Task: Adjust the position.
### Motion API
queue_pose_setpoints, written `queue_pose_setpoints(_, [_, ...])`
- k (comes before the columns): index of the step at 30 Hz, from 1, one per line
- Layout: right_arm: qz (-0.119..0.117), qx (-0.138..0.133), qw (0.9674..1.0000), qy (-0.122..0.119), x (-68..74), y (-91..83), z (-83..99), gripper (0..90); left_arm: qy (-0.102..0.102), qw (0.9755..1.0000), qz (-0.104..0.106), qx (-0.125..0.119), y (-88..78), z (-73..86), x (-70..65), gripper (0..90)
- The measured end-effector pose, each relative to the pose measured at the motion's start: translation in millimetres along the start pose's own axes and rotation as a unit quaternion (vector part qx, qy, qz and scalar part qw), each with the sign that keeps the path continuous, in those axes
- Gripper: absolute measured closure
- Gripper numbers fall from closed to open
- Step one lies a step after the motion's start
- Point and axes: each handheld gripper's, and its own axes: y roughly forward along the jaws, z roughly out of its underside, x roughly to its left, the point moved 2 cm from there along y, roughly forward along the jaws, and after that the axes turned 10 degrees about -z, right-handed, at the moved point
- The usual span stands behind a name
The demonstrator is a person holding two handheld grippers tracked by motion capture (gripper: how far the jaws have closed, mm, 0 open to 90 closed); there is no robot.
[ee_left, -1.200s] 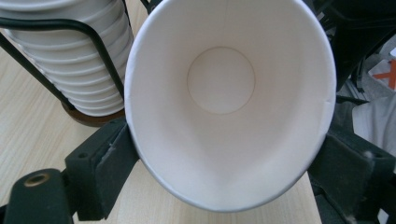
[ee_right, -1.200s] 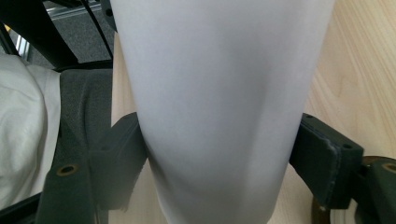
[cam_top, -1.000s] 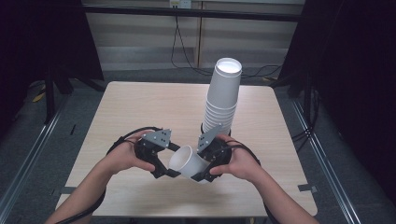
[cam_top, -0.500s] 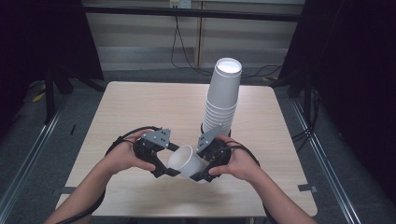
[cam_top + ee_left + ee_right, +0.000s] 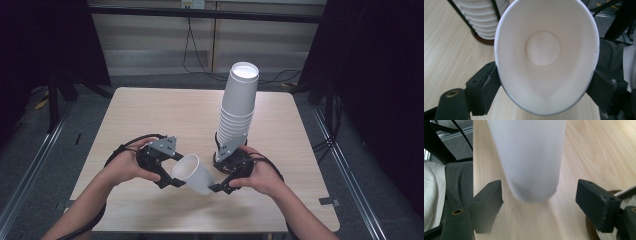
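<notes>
One white paper cup (image 5: 192, 174) is lying tilted on its side just above the near middle of the wooden table (image 5: 150, 115), its open mouth facing the left gripper (image 5: 170, 175) and its base pointing toward the right gripper (image 5: 216, 186). Against the picture from half a second ago, the cup and both hands are sitting in almost the same places, with no clear shift. The left gripper is pinching the cup by its rim: in the left gripper view the rim (image 5: 499, 75) is being squeezed into an oval between the two jaws, which are pressing it on either side. The right gripper is standing wide, and in the right gripper view the cup's blurred base (image 5: 531, 190) is hanging between its jaws with clear gaps on both sides, touching neither. Just behind the right hand (image 5: 260, 175), one tall stack of white cups (image 5: 239, 105) is standing upright on a dark round base (image 5: 220, 159); the number of cups in it cannot be counted.
</notes>
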Motion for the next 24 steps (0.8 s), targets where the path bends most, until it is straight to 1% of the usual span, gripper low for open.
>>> queue_pose_setpoints(2, [0.005, -0.006, 0.9999, 0.010, -0.4, -0.3, 6.6, 21.1, 0.001, 0.9999, -0.008, 0.006, -1.4, 1.8, 1.7, 17.3])
queue_pose_setpoints(3, [0.003, -0.011, 0.9999, 0.008, -1.1, 0.3, 8.9, 20.8, -0.003, 0.9998, -0.015, 0.010, -2.0, 2.9, 2.8, 17.3])
queue_pose_setpoints(4, [0.005, -0.012, 0.9998, 0.013, -1.2, 0.5, 12.3, 20.6, -0.004, 0.9996, -0.021, 0.019, -3.1, 3.9, 3.9, 17.2])
queue_pose_setpoints(5, [0.008, -0.012, 0.9998, 0.013, -2.1, 1.2, 16.0, 20.1, -0.006, 0.9994, -0.025, 0.025, -4.4, 4.6, 5.4, 17.1])
queue_pose_setpoints(6, [0.014, -0.008, 0.9998, 0.013, -3.1, 1.1, 19.7, 20.0, -0.003, 0.9992, -0.022, 0.033, -6.1, 5.2, 7.1, 17.1])
queue_pose_setpoints(7, [0.019, -0.007, 0.9997, 0.016, -4.1, 1.2, 23.3, 19.9, -0.008, 0.9990, -0.032, 0.029, -6.2, 6.1, 6.9, 17.0])
queue_pose_setpoints(8, [0.024, -0.010, 0.9995, 0.018, -4.9, 1.1, 26.6, 19.7, -0.010, 0.9989, -0.034, 0.030, -7.3, 6.5, 8.1, 16.9])
queue_pose_setpoints(9, [0.028, -0.013, 0.9993, 0.021, -5.4, 0.6, 29.8, 19.7, -0.010, 0.9985, -0.039, 0.037, -8.4, 7.0, 9.1, 16.9])
queue_pose_setpoints(10, [0.028, -0.017, 0.9991, 0.028, -5.8, 0.7, 32.6, 19.6, -0.011, 0.9982, -0.045, 0.039, -8.5, 7.5, 9.5, 16.8])
queue_pose_setpoints(11, [0.033, -0.020, 0.9988, 0.029, -6.7, 0.6, 35.5, 19.5, -0.012, 0.9978, -0.050, 0.042, -8.7, 8.0, 10.5, 16.7])
queue_pose_setpoints(12, [0.036, -0.023, 0.9987, 0.028, -7.5, 1.0, 38.1, 19.2, -0.008, 0.9974, -0.046, 0.054, -10.2, 8.0, 12.1, 16.7])
queue_pose_setpoints(13, [0.038, -0.025, 0.9986, 0.026, -8.2, 1.5, 40.7, 18.9, -0.009, 0.9972, -0.047, 0.058, -10.5, 8.3, 12.7, 16.7])
queue_pose_setpoints(14, [0.043, -0.026, 0.9983, 0.029, -8.8, 2.5, 43.8, 18.8, -0.013, 0.9968, -0.059, 0.052, -9.4, 8.7, 12.5, 16.6])
queue_pose_setpoints(15, [0.045, -0.027, 0.9981, 0.032, -9.1, 3.6, 45.8, 18.7, -0.012, 0.9964, -0.061, 0.058, -10.5, 8.6, 13.6, 16.6])
queue_pose_setpoints(17, [0.049, -0.027, 0.9978, 0.035, -9.3, 7.0, 51.5, 18.4, -0.013, 0.9959, -0.066, 0.059, -11.2, 8.7, 15.6, 16.6])
queue_pose_setpoints(19, [0.048, -0.032, 0.9976, 0.039, -9.3, 12.3, 57.0, 18.3, -0.014, 0.9949, -0.071, 0.070, -12.7, 9.0, 17.8, 16.6])
queue_pose_setpoints(21, [0.045, -0.028, 0.9978, 0.040, -9.6, 17.3, 62.4, 18.2, -0.016, 0.9939, -0.078, 0.076, -12.7, 9.7, 19.2, 16.5])
queue_pose_setpoints(22, [0.049, -0.027, 0.9976, 0.040, -9.9, 19.6, 64.7, 18.2, -0.015, 0.9934, -0.078, 0.082, -13.0, 10.3, 19.9, 16.5])
queue_pose_setpoints(23, [0.049, -0.025, 0.9975, 0.044, -9.3, 21.4, 66.5, 18.2, -0.014, 0.9928, -0.086, 0.083, -12.9, 10.8, 20.9, 16.5])
queue_pose_setpoints(24, [0.052, -0.025, 0.9975, 0.040, -9.6, 23.5, 68.3, 18.2, -0.012, 0.9925, -0.085, 0.087, -13.4, 11.0, 21.9, 16.4])
